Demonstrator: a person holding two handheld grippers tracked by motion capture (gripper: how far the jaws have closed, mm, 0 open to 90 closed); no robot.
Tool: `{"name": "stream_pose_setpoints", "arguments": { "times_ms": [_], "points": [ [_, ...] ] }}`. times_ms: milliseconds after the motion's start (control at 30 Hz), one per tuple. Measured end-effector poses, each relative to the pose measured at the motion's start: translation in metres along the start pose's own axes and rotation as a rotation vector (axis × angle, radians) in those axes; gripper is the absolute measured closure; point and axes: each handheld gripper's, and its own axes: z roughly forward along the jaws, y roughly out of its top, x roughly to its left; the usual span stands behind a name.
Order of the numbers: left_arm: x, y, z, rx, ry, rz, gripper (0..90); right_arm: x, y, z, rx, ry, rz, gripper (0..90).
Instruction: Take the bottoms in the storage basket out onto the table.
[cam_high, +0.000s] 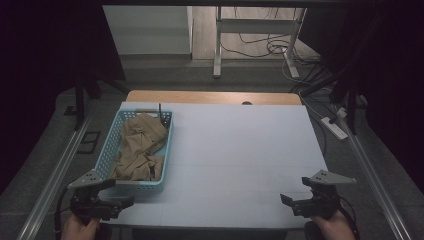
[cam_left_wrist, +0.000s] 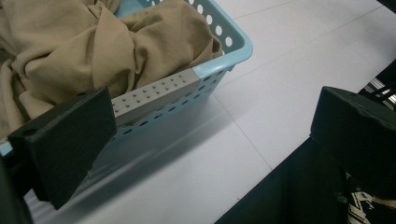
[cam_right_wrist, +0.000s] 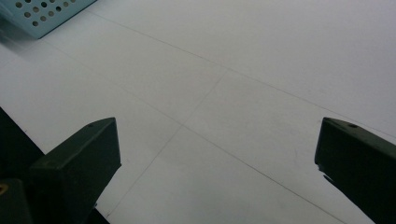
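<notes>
My left gripper (cam_high: 112, 200) hangs released at the table's (cam_high: 240, 150) near-left corner, my right gripper (cam_high: 295, 200) released at its near-right. Beyond the left, the blue basket (cam_high: 107, 155) holds crumpled tan cloth (cam_high: 140, 145) along the left edge.

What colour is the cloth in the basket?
Tan, clearest in the left gripper view: cloth in the light blue basket.

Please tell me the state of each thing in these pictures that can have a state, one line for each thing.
left gripper: open, holding nothing, near the basket's corner.
right gripper: open, holding nothing, over bare table.
basket: upright on the table, holding the cloth.
tan cloth: crumpled, lying inside the basket.
table: white top, bare apart from the basket.
</notes>
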Motion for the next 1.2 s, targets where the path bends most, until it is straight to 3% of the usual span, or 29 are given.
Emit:
{"name": "stream_pose_setpoints", "arguments": {
  "times_ms": [433, 933, 1200],
  "points": [
    [-0.001, 0.005, 0.000, -0.015, 0.016, 0.038, 0.0, 0.000, 0.000, 0.002, 0.017, 0.005, 0.000, 0.1],
    [-0.002, 0.014, 0.005, -0.024, -0.061, 0.081, 0.2, 0.000, 0.001, 0.003, 0.028, 0.011, -0.002, 0.1],
    [-0.001, 0.018, 0.007, -0.020, -0.042, 0.098, 0.3, 0.000, 0.001, 0.003, 0.031, 0.011, 0.001, 0.1]
  ]
}}
